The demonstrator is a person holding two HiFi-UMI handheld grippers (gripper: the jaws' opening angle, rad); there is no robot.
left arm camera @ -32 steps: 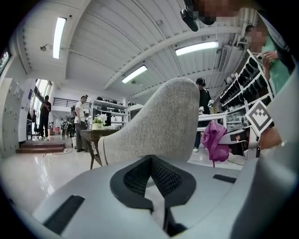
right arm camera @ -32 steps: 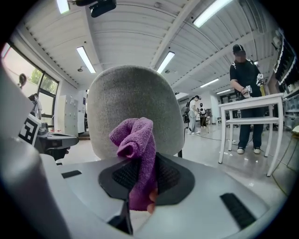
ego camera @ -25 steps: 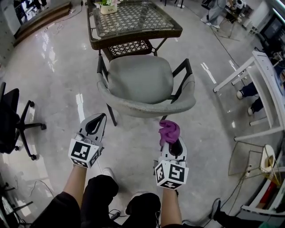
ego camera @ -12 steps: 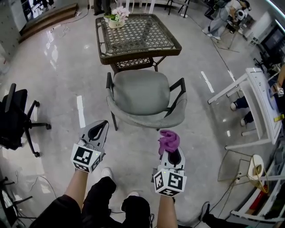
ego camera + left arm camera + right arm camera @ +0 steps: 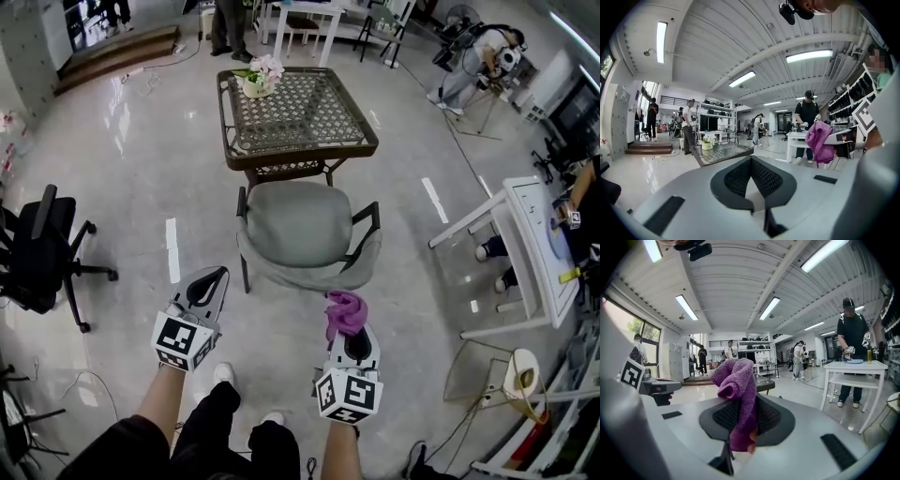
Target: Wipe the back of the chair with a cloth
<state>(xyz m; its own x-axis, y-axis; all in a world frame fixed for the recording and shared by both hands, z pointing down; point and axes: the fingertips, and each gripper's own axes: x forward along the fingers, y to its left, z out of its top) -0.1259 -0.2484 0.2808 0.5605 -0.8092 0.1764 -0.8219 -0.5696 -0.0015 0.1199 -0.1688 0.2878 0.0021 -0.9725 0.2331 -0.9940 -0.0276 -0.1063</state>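
While clamped, one cloth (image 5: pixel 344 312), one chair (image 5: pixel 305 230).

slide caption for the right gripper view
Right gripper shut on a bunched purple cloth that sticks up above its jaws.

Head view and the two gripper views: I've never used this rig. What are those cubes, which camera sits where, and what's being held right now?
There is no robot arm. A person holds a two-jaw gripper in each hand, and the marker cubes are part of those grippers. The head view looks down from the person's head. Each gripper view rides on its gripper and looks along its jaws. The left gripper is shut with nothing in it. The right gripper is shut on a purple cloth. Ahead on the shiny floor stands a grey chair, its back nearest the person and not yet touched. Beyond it is a wicker table with a flower pot.
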